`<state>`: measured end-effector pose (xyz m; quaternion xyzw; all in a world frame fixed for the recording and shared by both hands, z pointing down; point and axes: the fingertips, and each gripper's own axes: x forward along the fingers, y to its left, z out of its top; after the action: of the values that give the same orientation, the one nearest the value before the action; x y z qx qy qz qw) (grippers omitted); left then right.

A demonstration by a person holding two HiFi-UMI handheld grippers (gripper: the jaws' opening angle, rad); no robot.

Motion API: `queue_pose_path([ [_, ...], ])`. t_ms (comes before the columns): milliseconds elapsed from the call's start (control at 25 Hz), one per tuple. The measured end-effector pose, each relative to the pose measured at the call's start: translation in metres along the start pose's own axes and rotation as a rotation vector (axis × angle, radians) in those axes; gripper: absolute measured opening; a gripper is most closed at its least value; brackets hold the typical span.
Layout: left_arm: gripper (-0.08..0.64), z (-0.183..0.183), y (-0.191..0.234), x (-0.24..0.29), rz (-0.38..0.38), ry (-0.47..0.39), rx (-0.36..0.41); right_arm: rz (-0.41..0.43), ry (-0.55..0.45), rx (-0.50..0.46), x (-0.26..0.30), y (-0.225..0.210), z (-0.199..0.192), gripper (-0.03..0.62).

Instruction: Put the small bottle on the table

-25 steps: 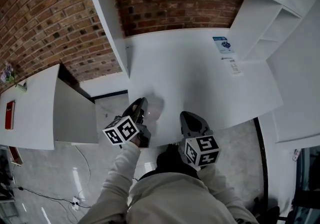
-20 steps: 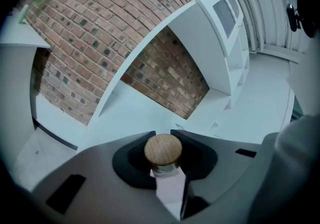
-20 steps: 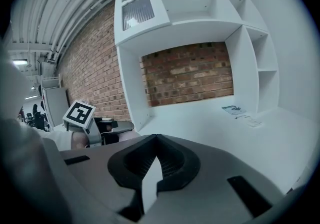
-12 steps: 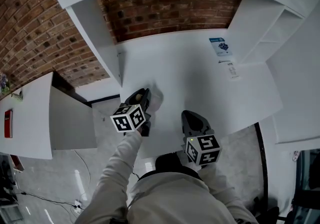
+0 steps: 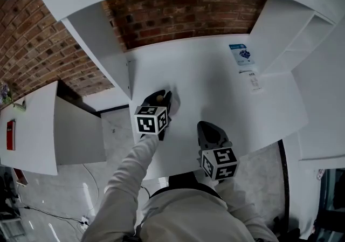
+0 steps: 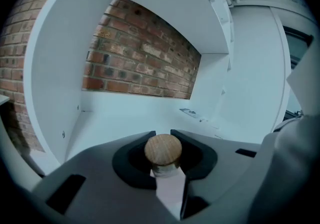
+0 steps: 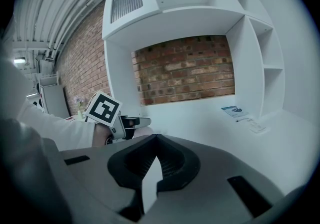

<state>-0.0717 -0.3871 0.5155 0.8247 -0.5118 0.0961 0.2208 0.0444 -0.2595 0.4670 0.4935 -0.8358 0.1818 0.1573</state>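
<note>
left gripper (image 6: 162,134): jaws clamped on the small bottle (image 6: 163,152), one pad on each side of its neck. bottle appearance: round, light-brown wooden stopper with visible grain on top; short clear glass neck below it; the body is hidden by the jaws. bottle position: upright in the jaws, over the left part of the white table (image 5: 215,90), near the white side panel (image 5: 99,47). contact between bottle base and table cannot be determined.

right gripper (image 7: 154,138): jaw tips together, nothing between them; located at the table's front edge, well apart from the bottle.

a blue leaflet (image 5: 241,54) lies at the table's far right.
</note>
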Motion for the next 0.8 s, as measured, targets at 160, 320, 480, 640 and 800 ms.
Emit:
queue_pose_path([
  [160,0.104,0.004,-0.001,0.021,-0.002,0.011,0.093,-0.006,0.014,0.001,0.006,-0.005,-0.002,0.028],
  [320,0.104,0.010,0.000,0.042,0.009,0.023,0.168,-0.020,0.017,-0.003,0.011,-0.011,-0.001,0.028],
  [480,0.104,0.013,0.004,0.058,0.026,0.046,0.196,-0.025,0.022,0.006,0.014,-0.015,0.000,0.028],
  [640,0.104,0.015,-0.002,0.074,0.005,0.061,0.261,-0.034,0.023,0.018,0.017,-0.020,-0.001,0.028],
  [800,0.104,0.015,-0.004,0.085,-0.002,0.077,0.292,-0.034,0.019,0.025,0.017,-0.024,0.000,0.028],
])
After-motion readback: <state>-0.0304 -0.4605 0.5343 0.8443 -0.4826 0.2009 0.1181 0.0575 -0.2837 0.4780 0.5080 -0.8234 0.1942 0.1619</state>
